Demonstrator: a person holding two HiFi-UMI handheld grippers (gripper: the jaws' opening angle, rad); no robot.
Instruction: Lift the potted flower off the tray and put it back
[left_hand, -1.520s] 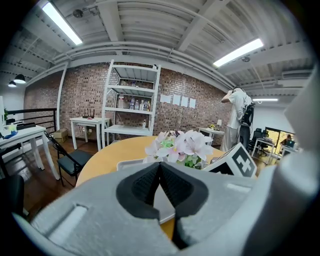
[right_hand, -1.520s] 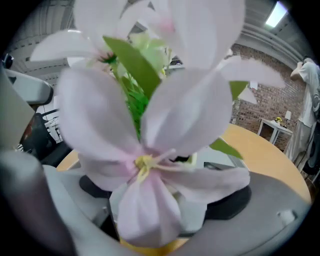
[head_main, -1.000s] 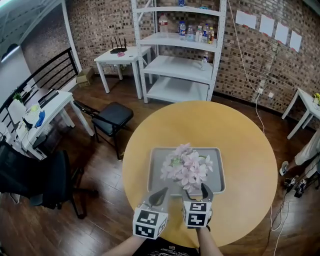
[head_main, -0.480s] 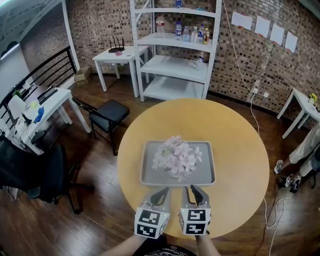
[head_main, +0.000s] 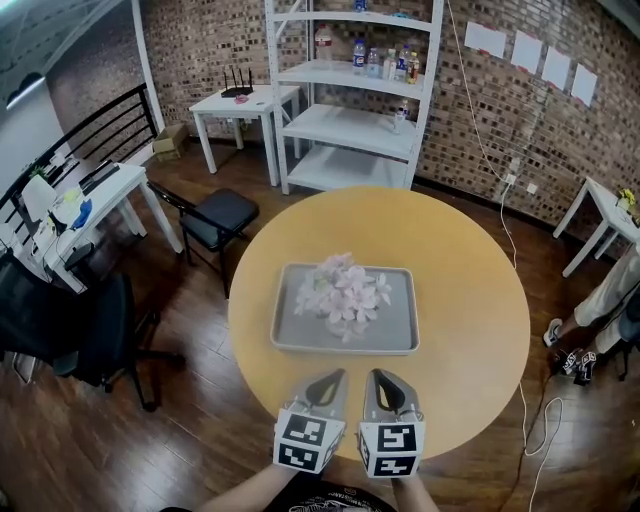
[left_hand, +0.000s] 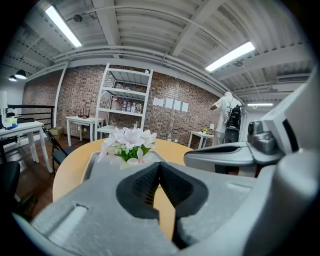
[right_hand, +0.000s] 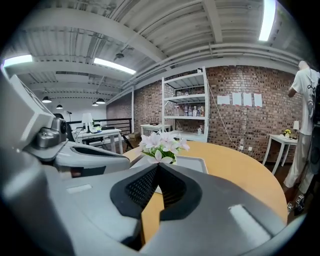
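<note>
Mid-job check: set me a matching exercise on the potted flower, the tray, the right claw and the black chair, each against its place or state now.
Things: 1 pale pink potted flower; 2 grey rectangular tray; 3 right claw; 4 black padded chair.
States: A shut and empty; B on the dark wooden floor; C on the round yellow table; D standing on the tray.
Pairs: 1-D, 2-C, 3-A, 4-B.

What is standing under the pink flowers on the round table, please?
A grey tray lies under the potted flower, resting on the round table. The blossoms cover the pot from above, so its base on the tray cannot be seen.
</note>
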